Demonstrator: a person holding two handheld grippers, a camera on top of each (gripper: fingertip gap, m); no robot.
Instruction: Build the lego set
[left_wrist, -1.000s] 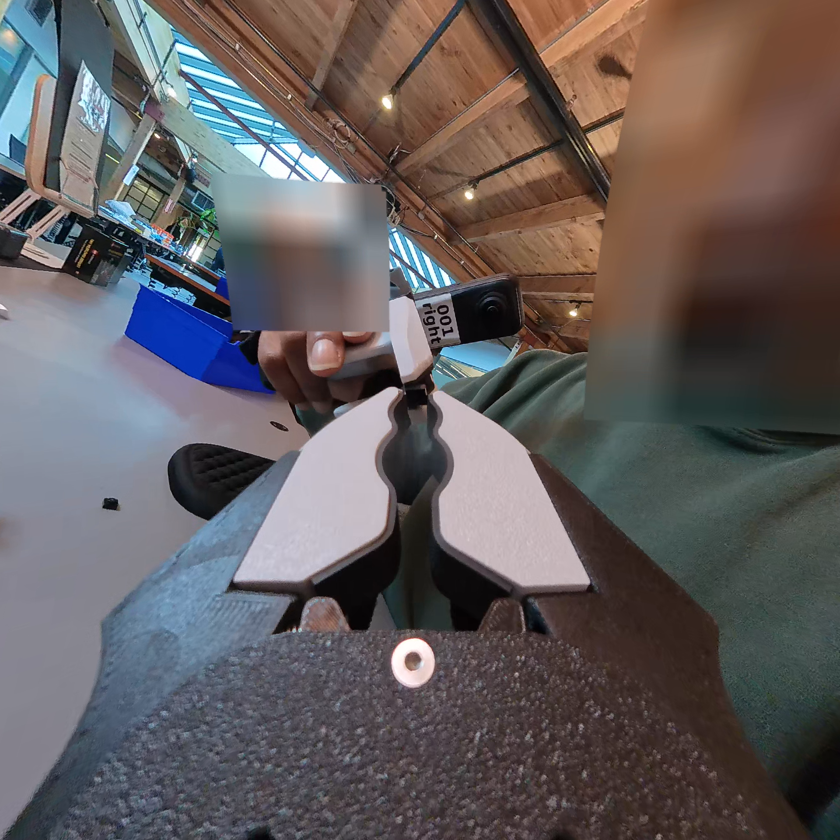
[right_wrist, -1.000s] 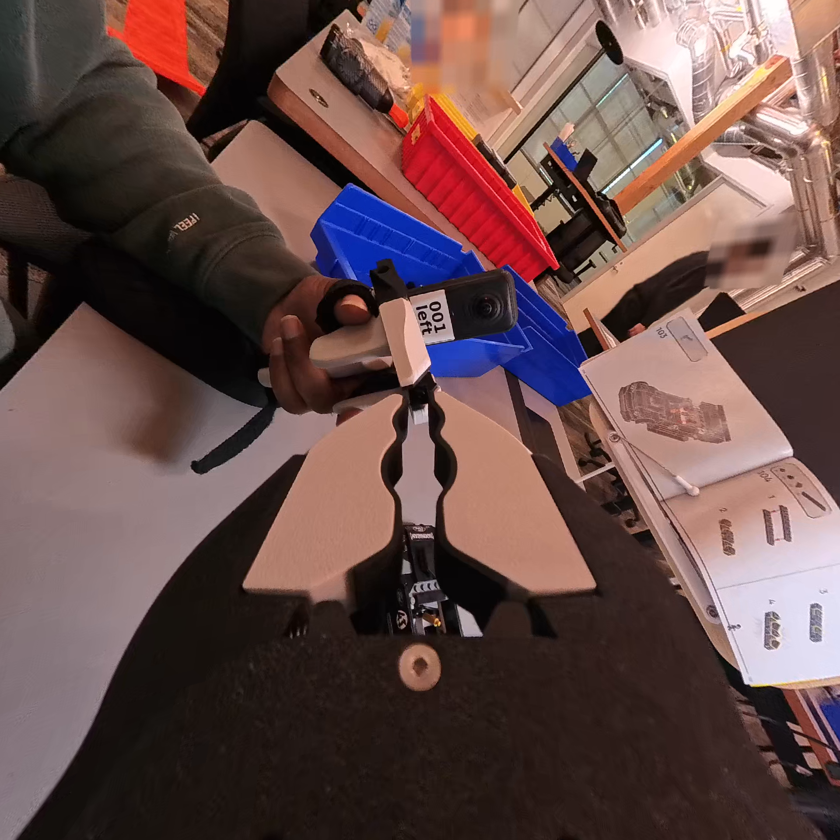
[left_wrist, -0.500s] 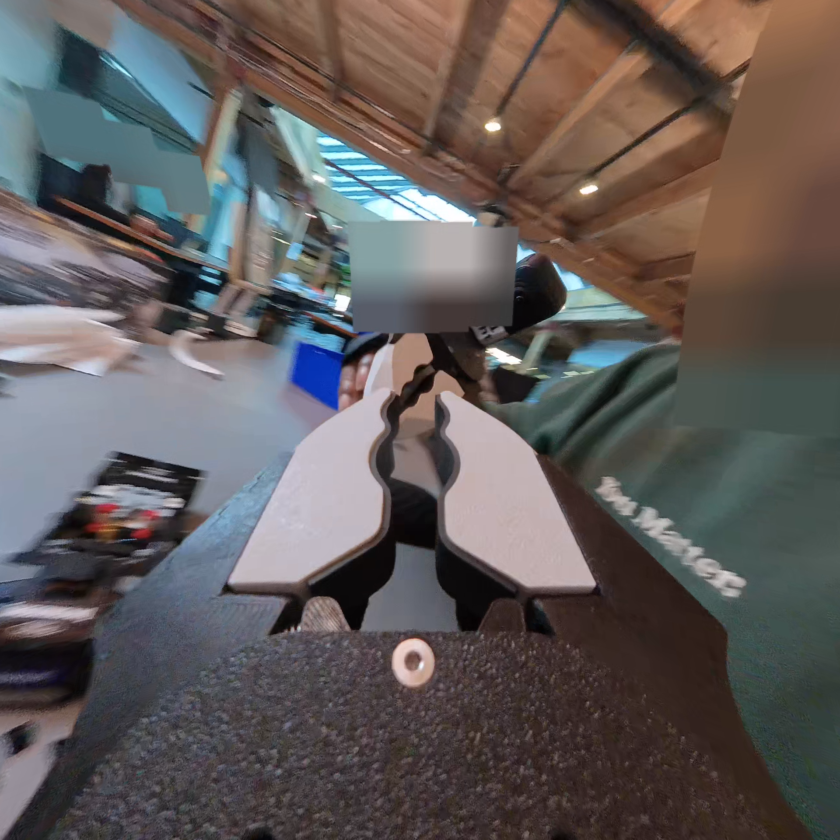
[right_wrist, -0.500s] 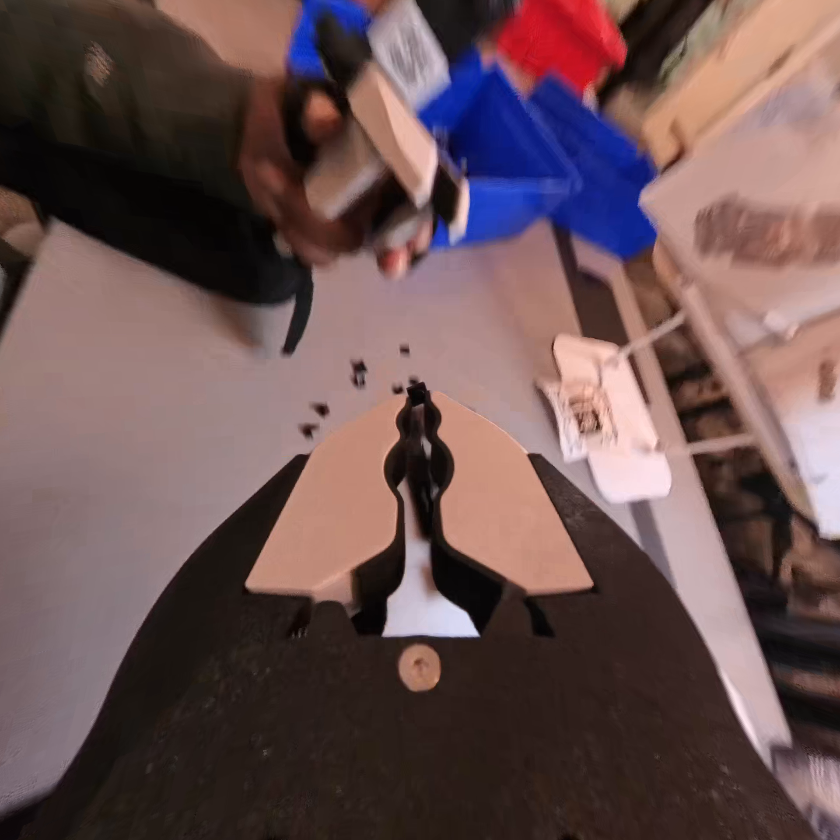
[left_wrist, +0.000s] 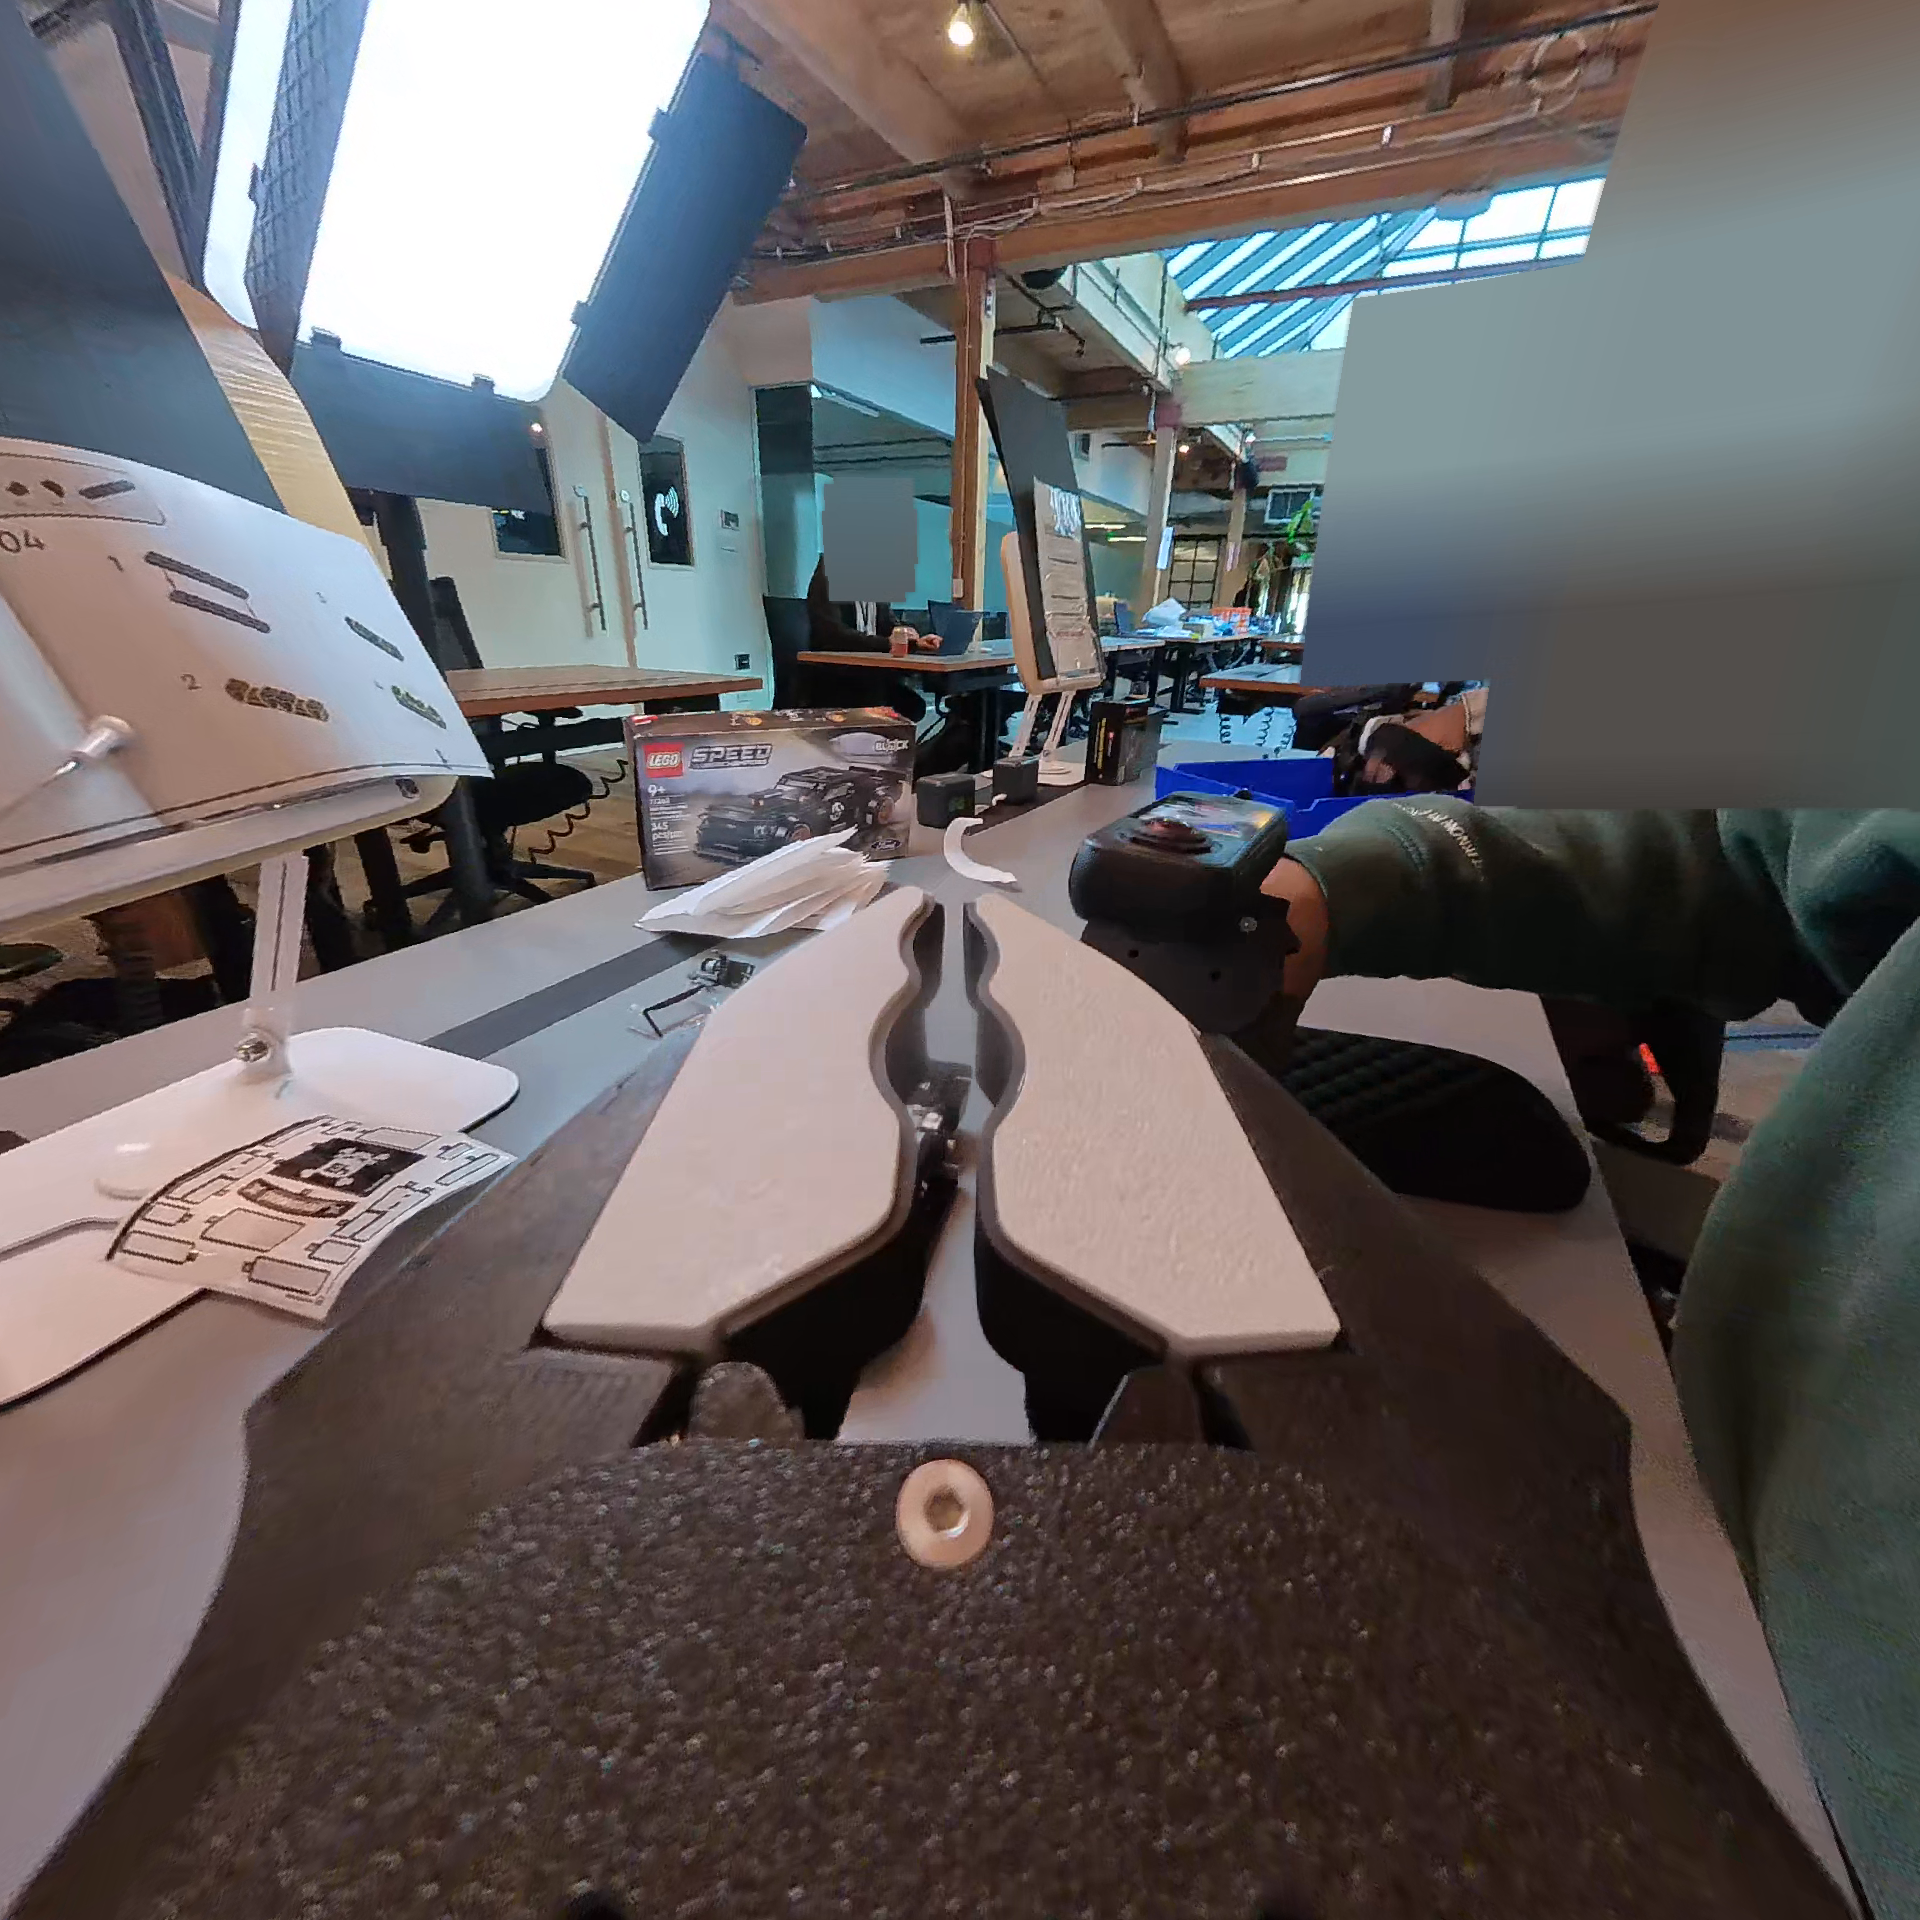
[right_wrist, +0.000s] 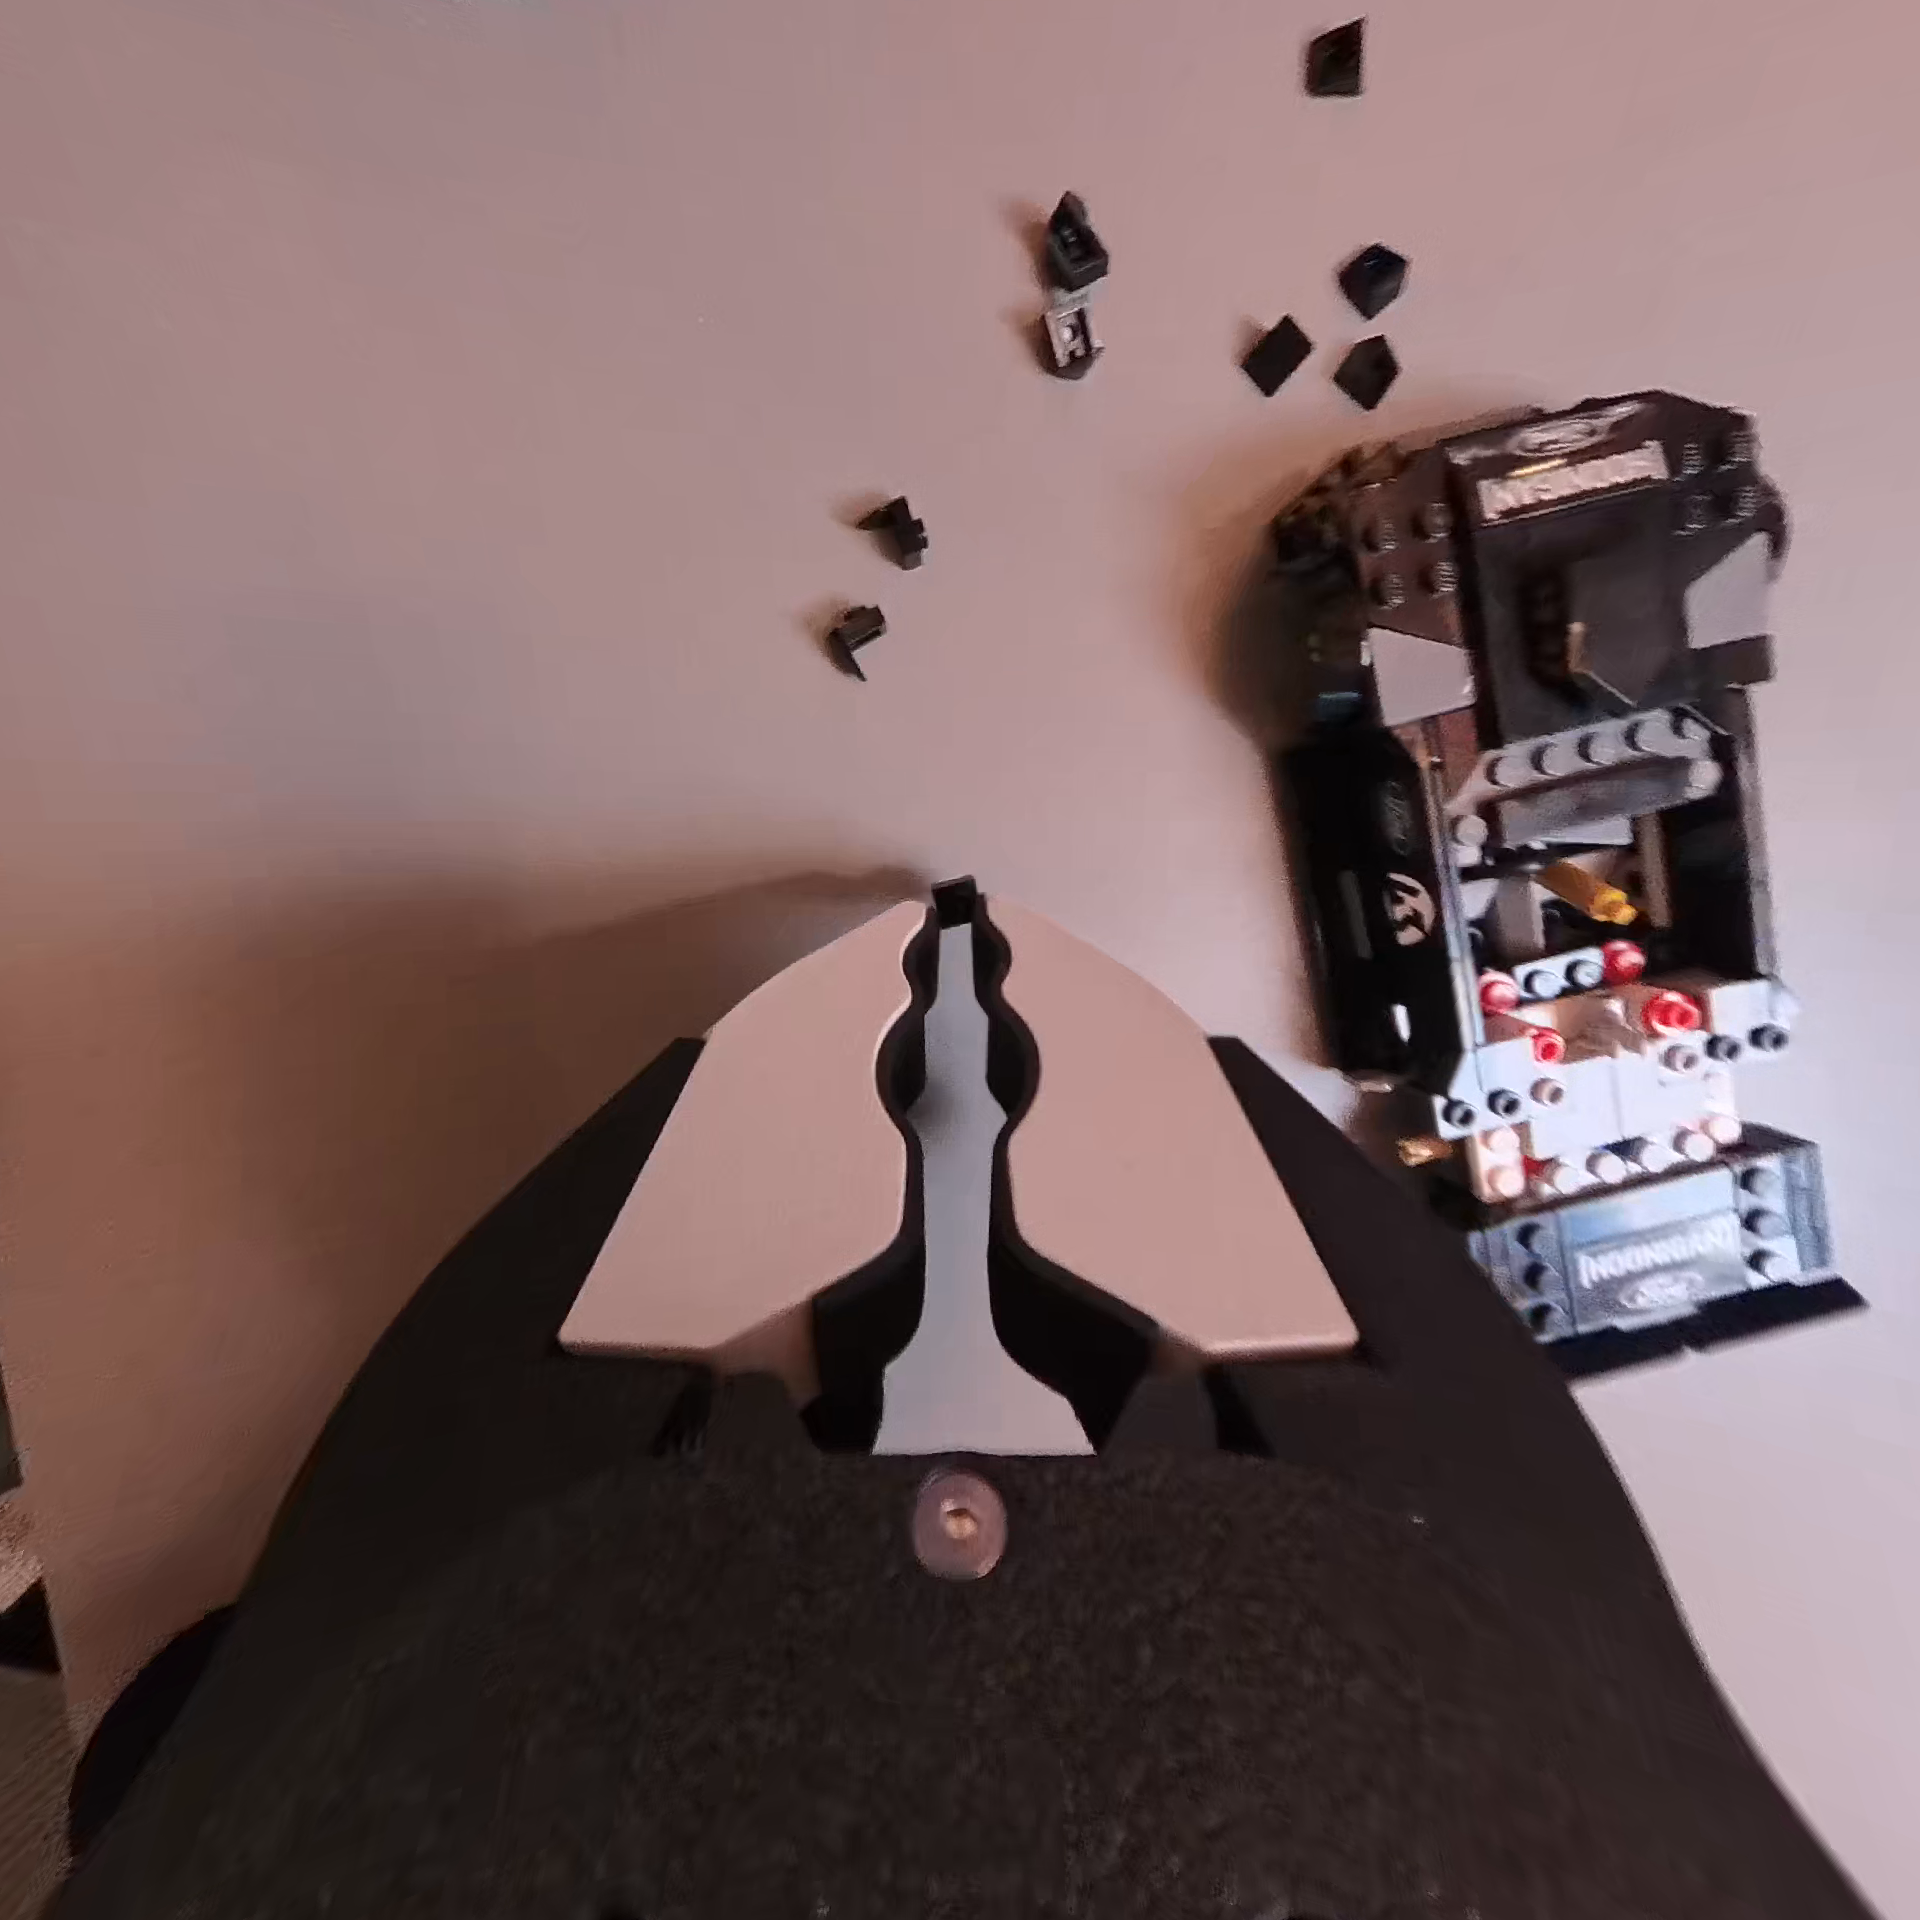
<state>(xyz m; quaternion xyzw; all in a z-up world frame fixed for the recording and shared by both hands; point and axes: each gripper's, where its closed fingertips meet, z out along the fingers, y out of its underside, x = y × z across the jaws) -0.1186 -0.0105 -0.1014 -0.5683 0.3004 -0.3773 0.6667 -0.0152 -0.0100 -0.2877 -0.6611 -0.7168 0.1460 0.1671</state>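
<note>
In the right wrist view my right gripper (right_wrist: 956, 902) is shut on a small black brick (right_wrist: 956, 896) at its very tips, above the table (right_wrist: 416, 416). The part-built black Lego car (right_wrist: 1558, 883), with grey and red studs showing, lies to its right. Several loose small black pieces (right_wrist: 1070, 281) lie beyond the tips. In the left wrist view my left gripper (left_wrist: 949, 914) has its fingers together with nothing at the tips. A dark Lego part (left_wrist: 935, 1117) shows through the gap lower down. The right gripper's body (left_wrist: 1179, 883) sits just to the right, held by a hand in a green sleeve.
The Lego box (left_wrist: 774, 790) stands at the far table edge behind white paper bags (left_wrist: 769, 888). An open instruction booklet on a white stand (left_wrist: 208, 644) is at the left, with a sticker sheet (left_wrist: 301, 1195) by its base. A blue bin (left_wrist: 1247, 779) is at the back right. My right fingertips sit around 20 centimeters from my left ones.
The two grippers were tip to tip on the small piece and have parted. The right one has turned down over the table with the piece. The left has swung to face across the table.
</note>
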